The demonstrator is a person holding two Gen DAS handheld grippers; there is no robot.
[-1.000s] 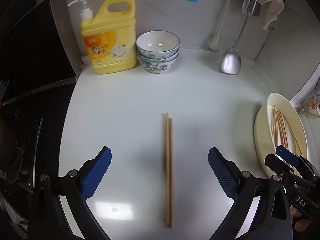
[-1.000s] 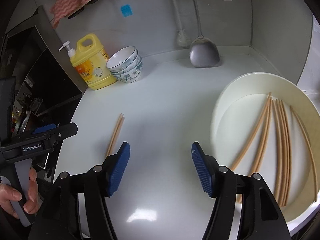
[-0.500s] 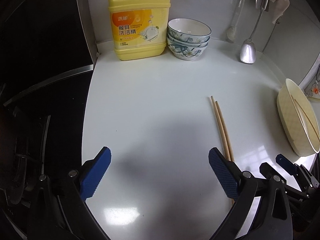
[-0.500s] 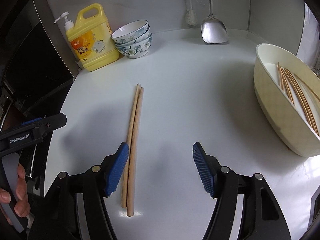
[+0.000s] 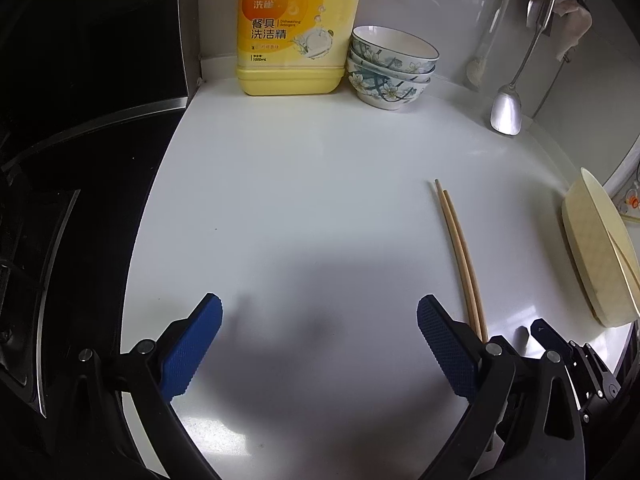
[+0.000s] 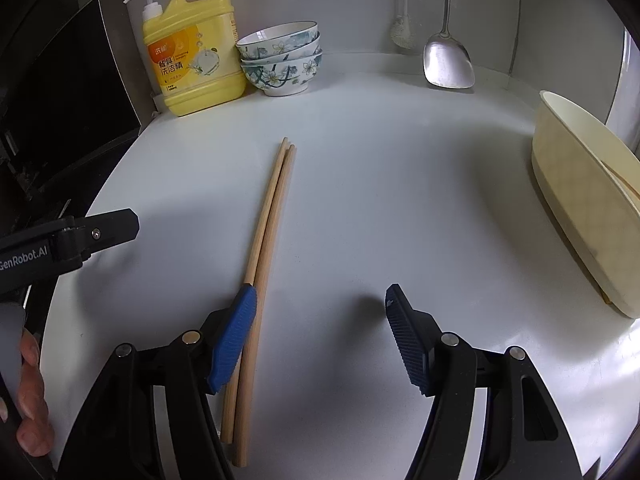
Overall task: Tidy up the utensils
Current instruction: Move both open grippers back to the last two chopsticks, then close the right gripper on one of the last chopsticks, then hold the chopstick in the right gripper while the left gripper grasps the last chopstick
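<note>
Detergent jug (image 6: 194, 50) at counter's (image 6: 380, 184) back left corner. Three stacked bowls (image 6: 282, 60) just beside it. Metal spatula (image 6: 448, 62) and brush (image 6: 402, 32) hang on back wall.

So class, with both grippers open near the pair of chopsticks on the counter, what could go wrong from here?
1. The right gripper is off-centre: the chopsticks lie by its left pad, so closing might nudge them or catch only one.
2. The left gripper sits close beside it; the two could collide.

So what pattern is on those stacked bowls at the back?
White bowls with teal-blue flowers and leaves painted outside; clearest in the right wrist view.
</note>
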